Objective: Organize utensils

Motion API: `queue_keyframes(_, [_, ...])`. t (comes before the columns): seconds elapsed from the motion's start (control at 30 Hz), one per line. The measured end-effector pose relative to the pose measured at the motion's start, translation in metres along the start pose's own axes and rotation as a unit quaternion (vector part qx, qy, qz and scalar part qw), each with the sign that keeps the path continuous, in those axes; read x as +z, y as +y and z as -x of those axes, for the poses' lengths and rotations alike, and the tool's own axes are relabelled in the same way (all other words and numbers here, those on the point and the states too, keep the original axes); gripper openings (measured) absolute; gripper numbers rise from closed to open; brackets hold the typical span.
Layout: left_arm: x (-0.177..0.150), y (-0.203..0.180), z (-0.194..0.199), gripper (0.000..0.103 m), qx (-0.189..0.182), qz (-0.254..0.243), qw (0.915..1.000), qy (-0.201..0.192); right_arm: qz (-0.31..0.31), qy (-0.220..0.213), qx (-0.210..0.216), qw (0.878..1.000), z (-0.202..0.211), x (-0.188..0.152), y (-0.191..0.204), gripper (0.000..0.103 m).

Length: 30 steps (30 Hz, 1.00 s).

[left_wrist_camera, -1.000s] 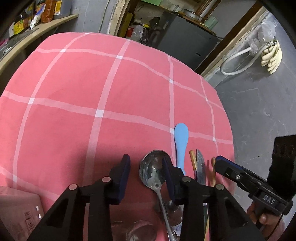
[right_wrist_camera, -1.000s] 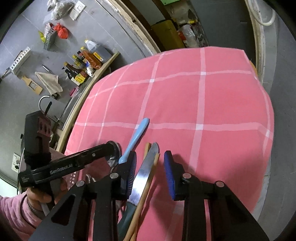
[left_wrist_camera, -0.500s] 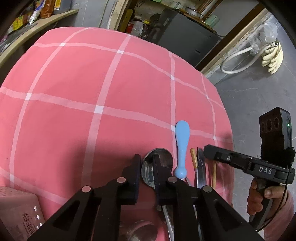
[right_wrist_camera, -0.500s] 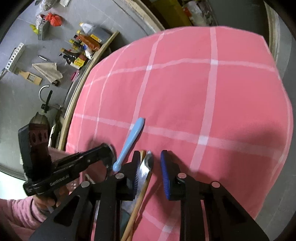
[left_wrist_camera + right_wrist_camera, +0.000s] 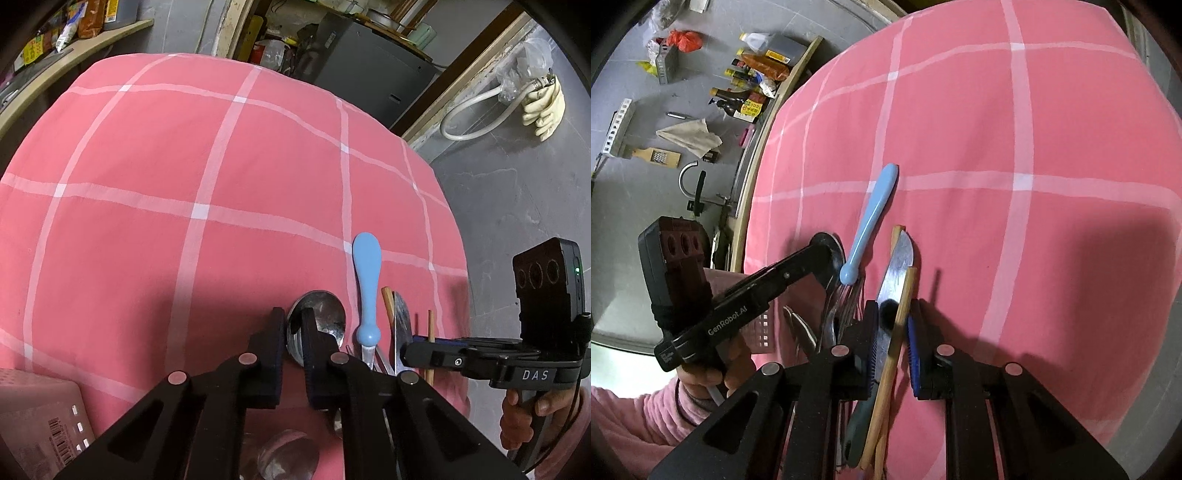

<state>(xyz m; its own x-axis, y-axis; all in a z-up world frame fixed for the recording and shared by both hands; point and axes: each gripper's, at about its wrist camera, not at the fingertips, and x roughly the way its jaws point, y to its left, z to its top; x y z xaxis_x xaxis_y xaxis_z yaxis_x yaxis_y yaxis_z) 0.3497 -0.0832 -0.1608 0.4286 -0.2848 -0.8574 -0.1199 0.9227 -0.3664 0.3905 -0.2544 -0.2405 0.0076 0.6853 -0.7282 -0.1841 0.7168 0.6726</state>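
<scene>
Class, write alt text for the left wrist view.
The left gripper, jaws closing, pinches the bowl of a metal spoon on a pink checked tablecloth. Beside it lie a blue-handled utensil, a knife and chopsticks.

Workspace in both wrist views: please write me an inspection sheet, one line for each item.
Surface: pink checked tablecloth, no spill seen.
Job's things: spoon, blue-handled fork, knife and wooden chopsticks lie side by side near the table edge.
Clutter: pink basket at the near left.
Grippers: left gripper jaws closing on the spoon's bowl; right gripper around the knife blade and one chopstick, pads seem to touch both.
Cables: thin black cable below the right gripper's handle.
Surroundings: sauce bottles on a shelf; white hose and rubber gloves at the wall.
</scene>
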Motion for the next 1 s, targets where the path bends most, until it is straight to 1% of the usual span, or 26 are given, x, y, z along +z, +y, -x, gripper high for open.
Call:
queue_keyframes(0.23, [0.0, -0.003, 0.007, 0.004, -0.001, -0.009, 1.0, -0.001, 0.0, -0.01, 0.014, 1.0, 0.0, 0.004, 0.003, 0.013])
queue_keyframes(0.37, [0.0, -0.003, 0.01, 0.004, 0.001, -0.011, 0.9999, -0.002, 0.015, -0.013, 0.022, 1.0, 0.003, 0.009, 0.013, 0.013])
queue_keyframes(0.53, [-0.001, 0.0, 0.012, 0.004, 0.0, -0.005, 1.0, -0.002, 0.037, -0.001, 0.005, 0.999, 0.002, 0.022, 0.02, 0.013])
queue_keyframes(0.73, [-0.002, 0.0, 0.012, 0.004, -0.002, -0.002, 1.0, -0.001, 0.054, 0.024, -0.008, 0.998, -0.004, 0.04, 0.024, 0.013])
queue_keyframes(0.87, [-0.002, 0.0, 0.011, 0.004, -0.003, 0.001, 1.0, 0.001, 0.063, 0.04, -0.032, 0.997, -0.01, 0.049, 0.027, 0.013])
queue_keyframes(1.0, [-0.001, 0.001, 0.011, 0.004, -0.004, 0.003, 1.0, 0.002, 0.062, 0.047, -0.036, 0.996, -0.013, 0.058, 0.03, 0.013])
